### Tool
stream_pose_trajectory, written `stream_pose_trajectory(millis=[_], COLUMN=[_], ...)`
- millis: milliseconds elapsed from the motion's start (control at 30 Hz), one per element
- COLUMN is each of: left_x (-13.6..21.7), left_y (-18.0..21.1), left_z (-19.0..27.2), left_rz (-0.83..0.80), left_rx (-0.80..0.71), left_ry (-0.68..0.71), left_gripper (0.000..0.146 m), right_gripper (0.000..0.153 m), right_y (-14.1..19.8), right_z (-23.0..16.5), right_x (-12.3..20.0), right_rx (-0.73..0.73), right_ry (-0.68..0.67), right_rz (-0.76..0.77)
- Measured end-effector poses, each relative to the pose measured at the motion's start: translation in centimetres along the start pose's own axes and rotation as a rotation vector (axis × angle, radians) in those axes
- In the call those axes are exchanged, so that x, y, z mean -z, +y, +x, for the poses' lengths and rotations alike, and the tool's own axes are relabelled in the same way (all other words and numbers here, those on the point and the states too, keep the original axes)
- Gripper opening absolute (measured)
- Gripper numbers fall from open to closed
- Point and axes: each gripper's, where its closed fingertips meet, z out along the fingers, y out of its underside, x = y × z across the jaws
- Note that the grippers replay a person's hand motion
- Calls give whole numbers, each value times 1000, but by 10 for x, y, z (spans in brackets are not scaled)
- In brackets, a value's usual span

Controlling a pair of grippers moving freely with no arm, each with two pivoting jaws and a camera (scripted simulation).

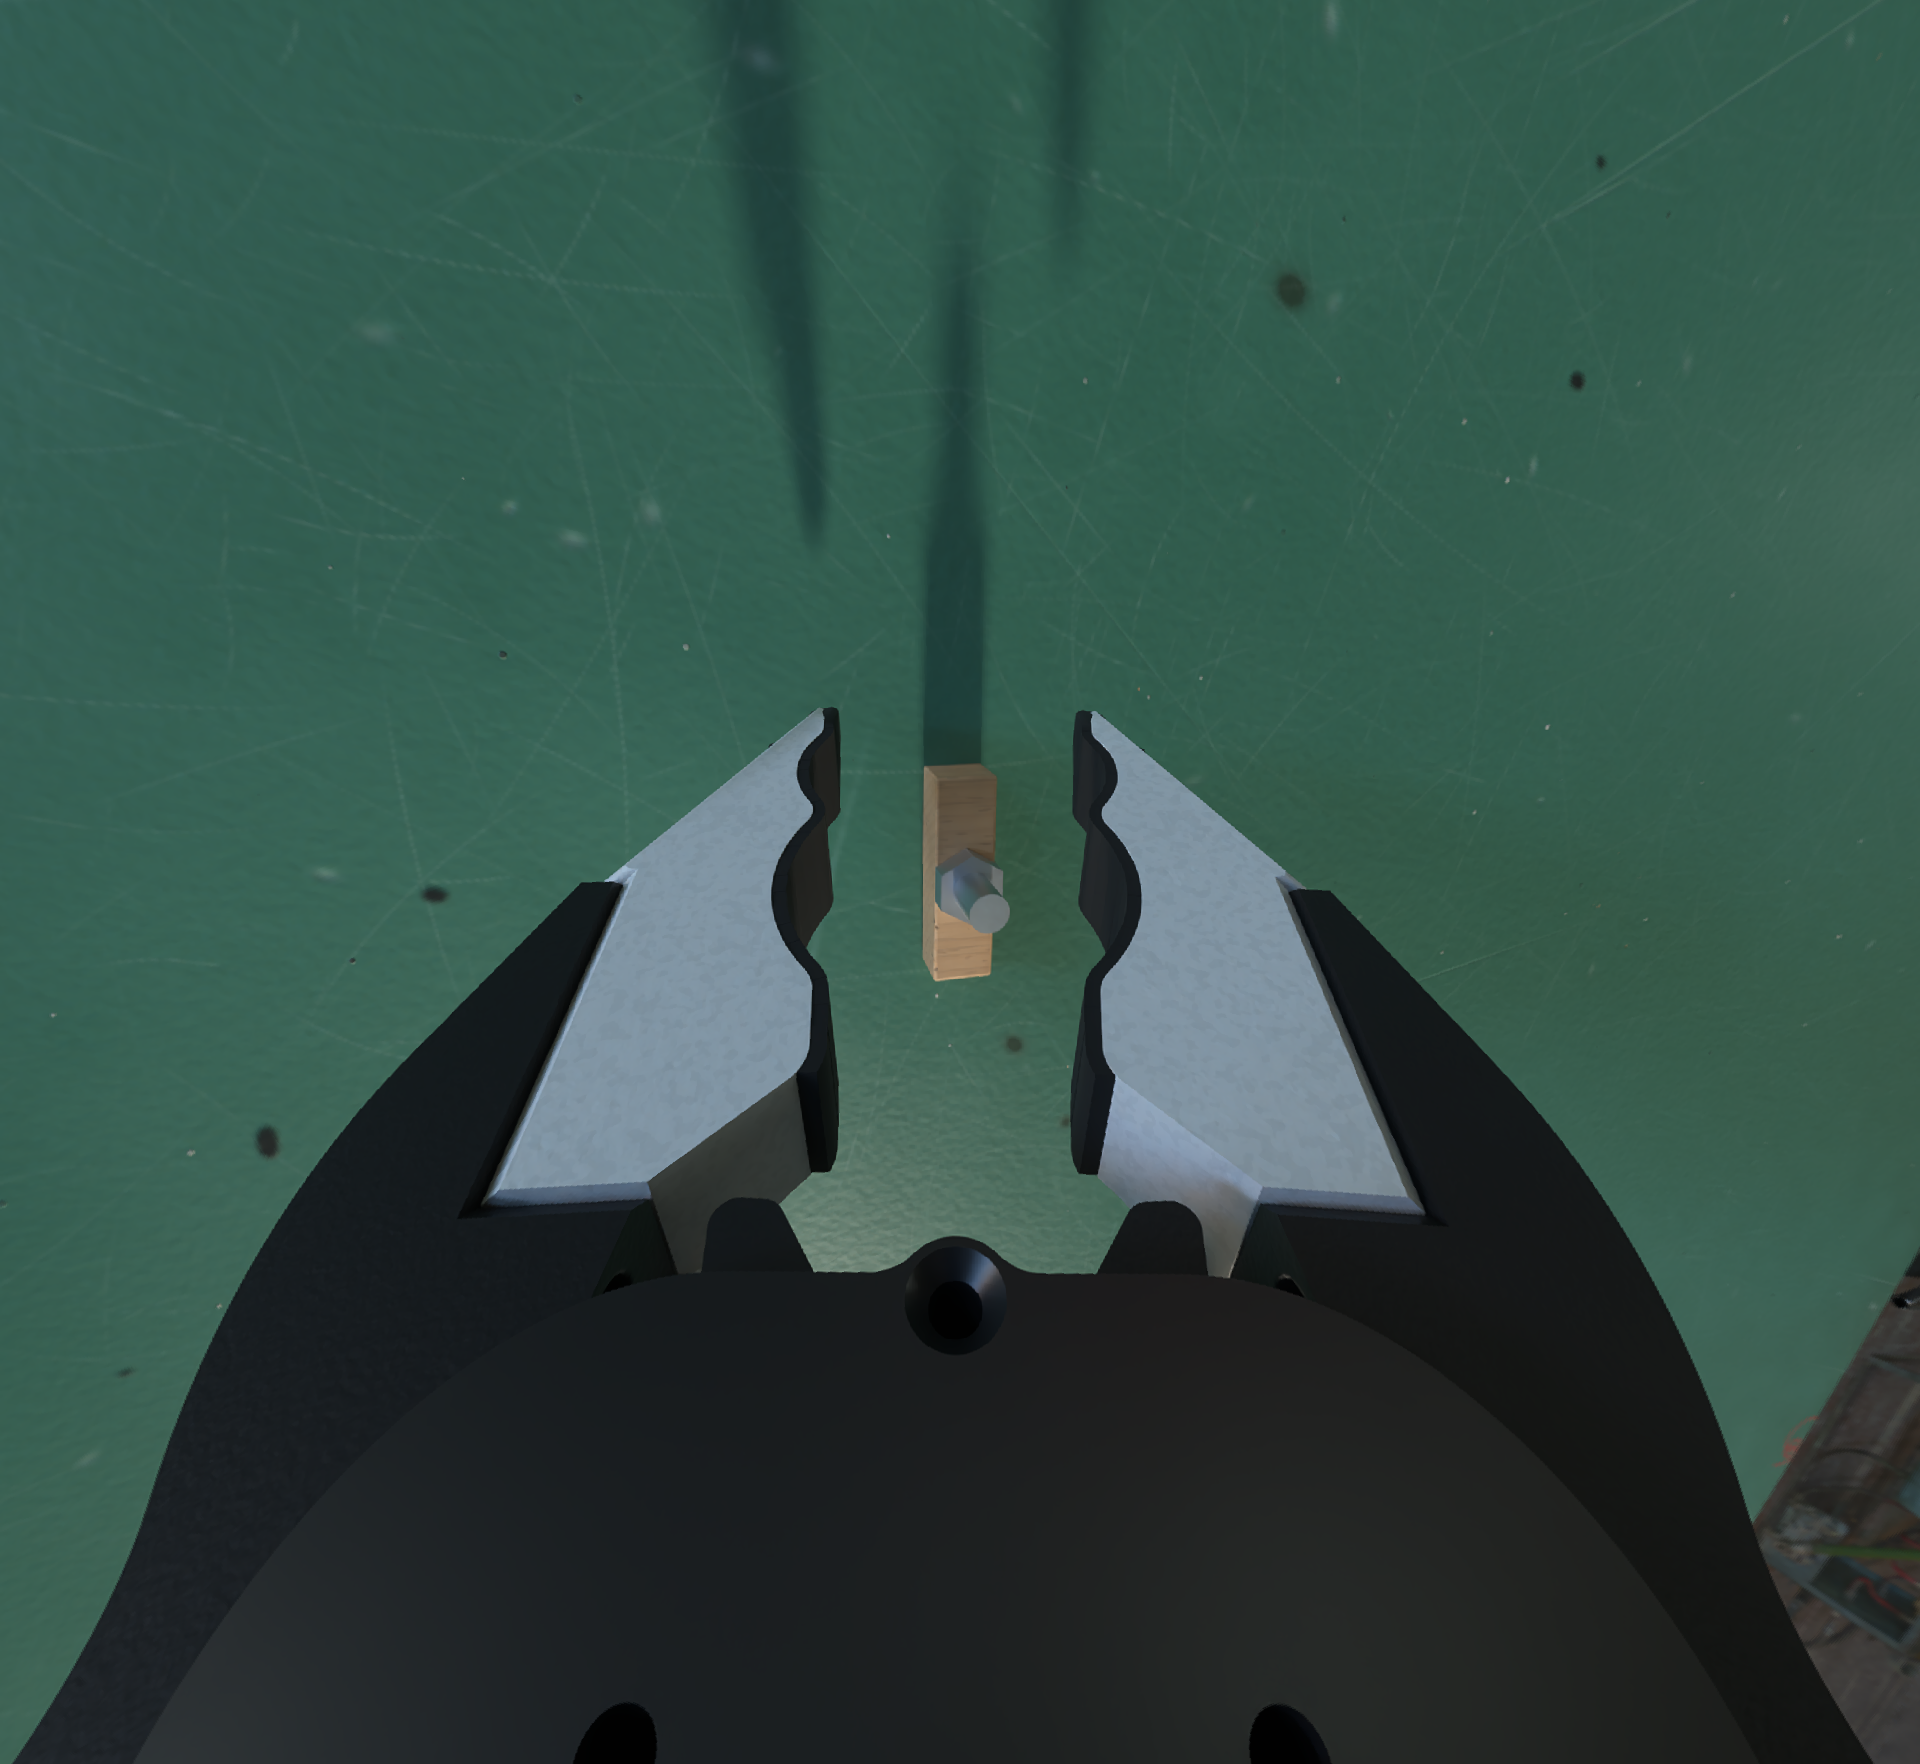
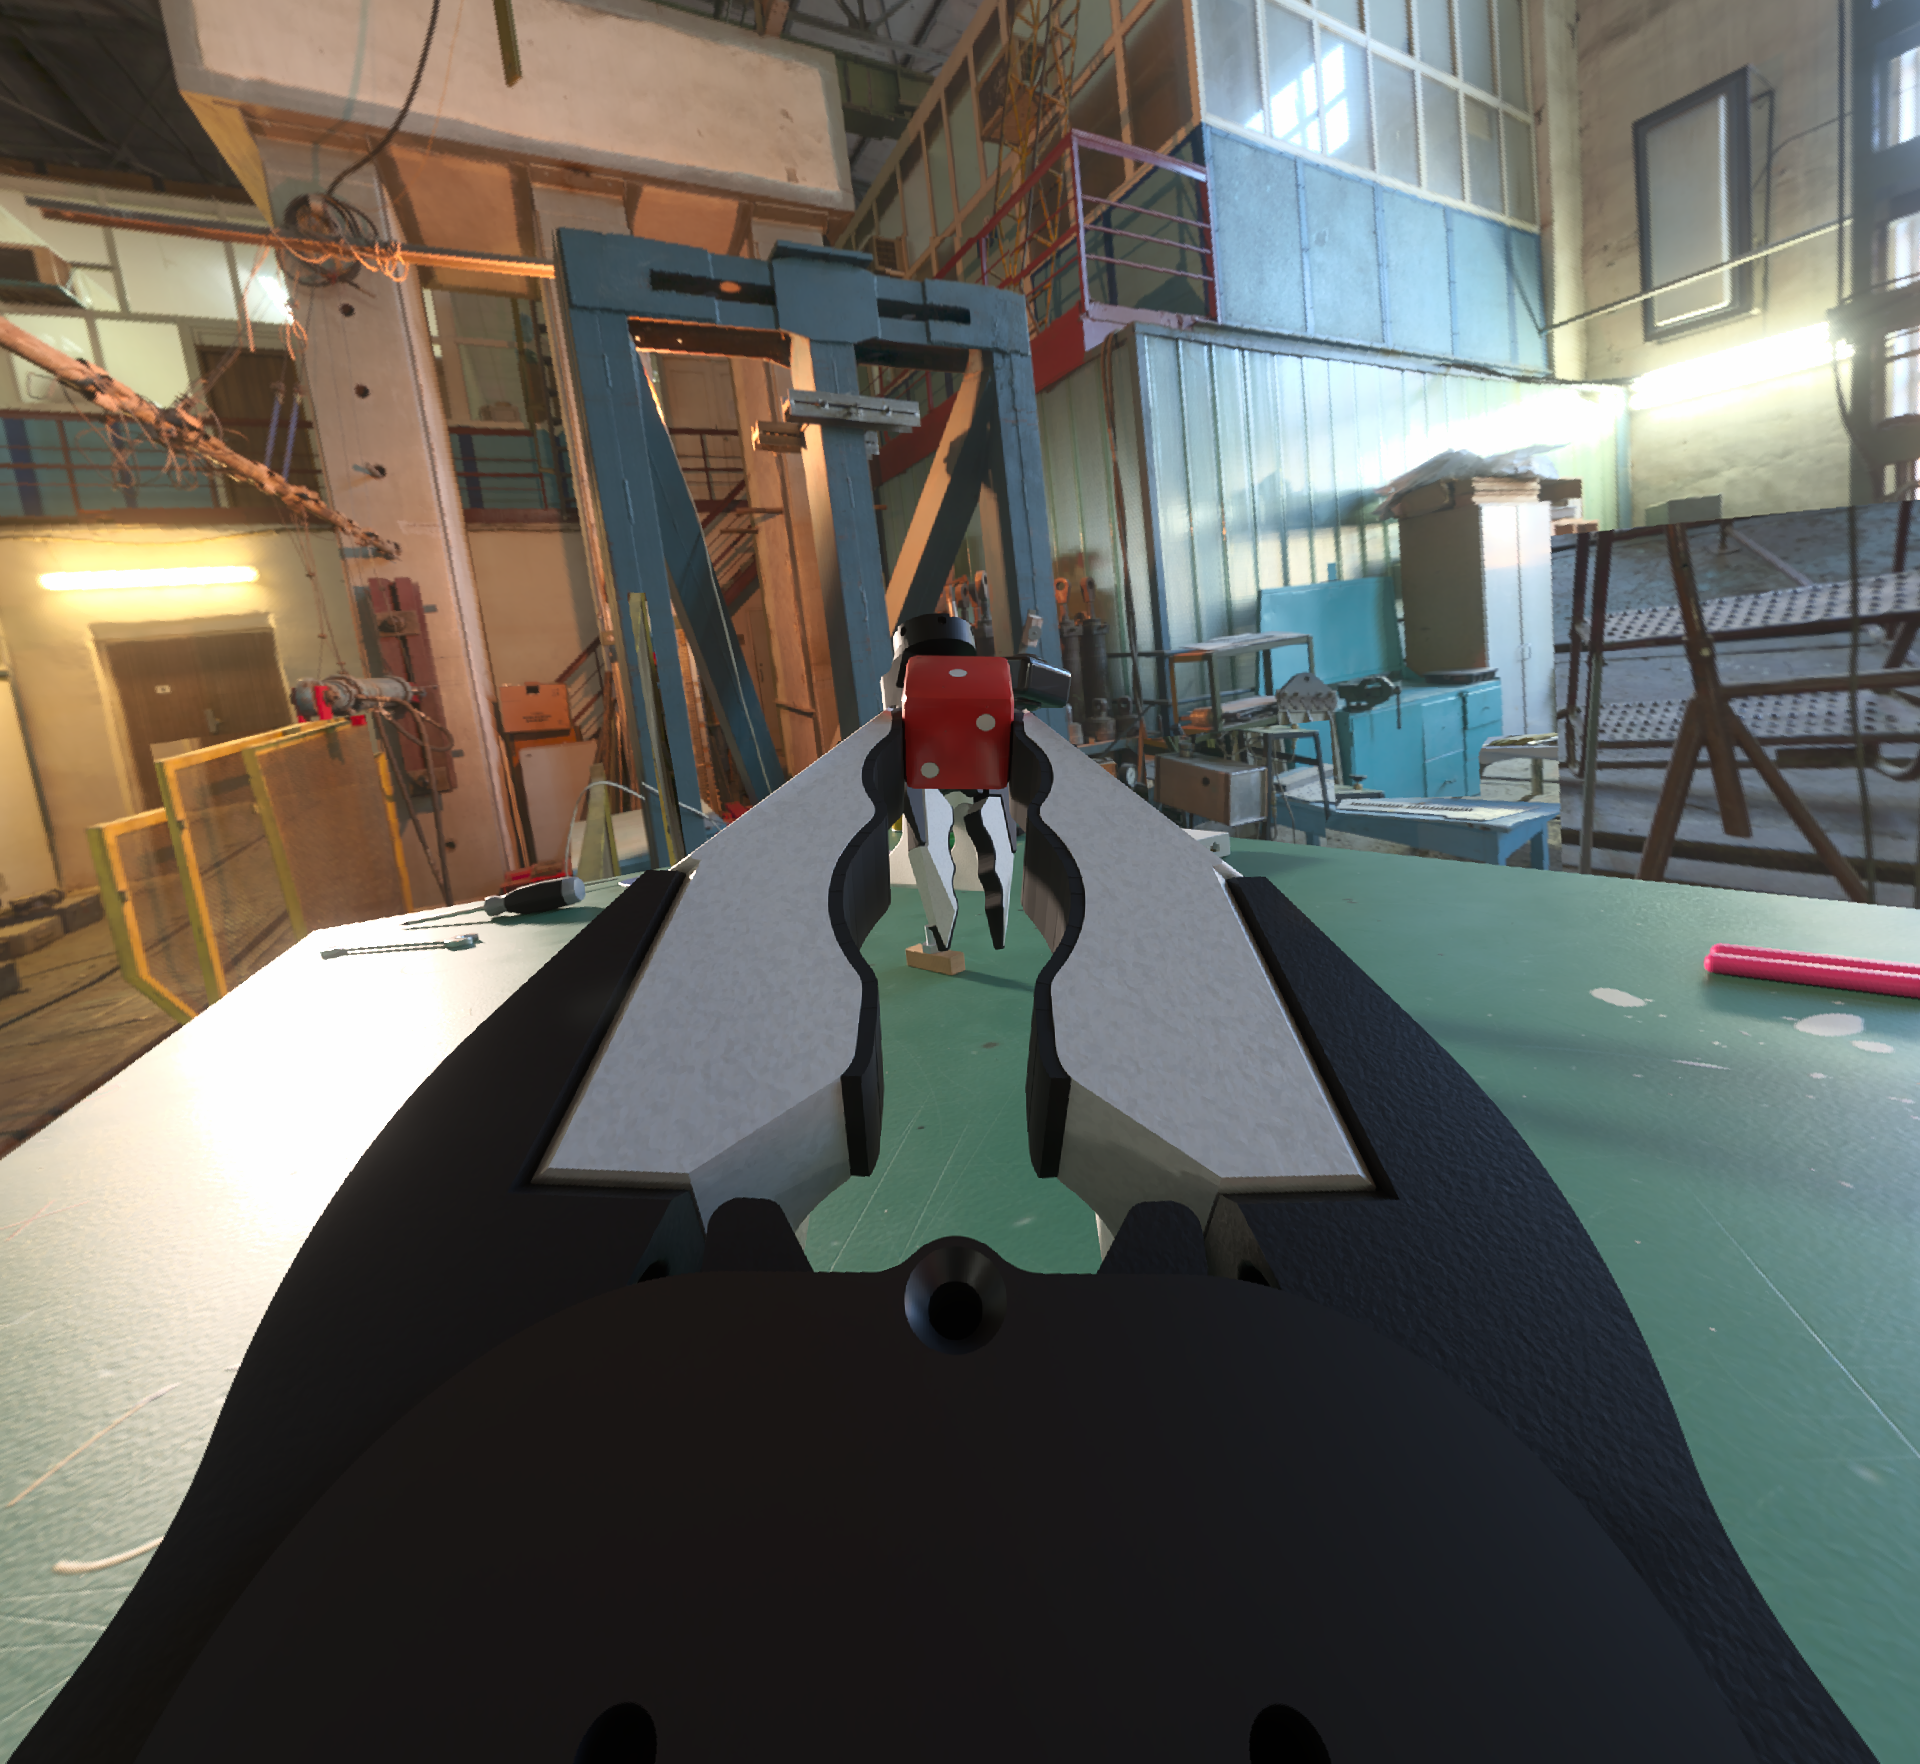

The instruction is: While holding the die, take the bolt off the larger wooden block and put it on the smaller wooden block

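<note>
Right gripper [image 2: 958, 746]: one, nearest in its own view; its fingers [image 2: 878, 784] pinch the red die between their tips, held up above the surface.
Die [image 2: 957, 720]: one, red with pale spots, two faces showing; it hides the upper body of the other gripper behind it.
Left gripper [image 1: 956, 727]: one, pointing straight down over the surface; its fingers [image 1: 816, 810] are spread with nothing between them but the view of block and bolt below.
Left gripper from the right wrist view [image 2: 966, 883]: seen farther off past the die, fingers hanging down just above a wooden block, apart from it.
Wooden block [image 1: 958, 873]: only one can be counted; pale wood, lying flat on the green surface; whether it is the larger or the smaller I cannot tell. In the right wrist view it [image 2: 935, 959] shows as a small tan piece under the left gripper.
Bolt [image 1: 971, 891]: one, grey metal with a hex head, standing on the top of the block toward its near end, shank up.
Surface [image 1: 1455, 571]: green, scratched and speckled, with long shadows of the fingers.
Other things: one screwdriver [image 2: 535, 896] at the far left, one pink bar [image 2: 1813, 969] at the far right, both well apart from the block.
</note>
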Motion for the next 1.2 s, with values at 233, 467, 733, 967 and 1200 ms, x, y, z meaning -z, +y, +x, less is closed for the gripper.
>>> stream_pose_trajectory(millis=[233,467,733,967,1200], left_x=[5,23,27,15,27], left_y=[7,21,28,36,21], left_z=[1,10,6,1,7], left_rz=[-3,-76,-114,-154,-116], left_rx=[-37,-215,-153,-66,-63], left_ry=[-47,-71,-239,-252,-370], left_gripper=[42,40,42,21,8], right_gripper=[19,19,19,19,19], right_y=[-2,-2,-2,-3,-5], right_z=[1,2,1,2,3], right_x=[1,1,1,2,3], right_rx=[-19,-25,-27,-28,-40], right_ry=[-3,-2,-4,0,5], right_rz=[17,19,21,27,37])
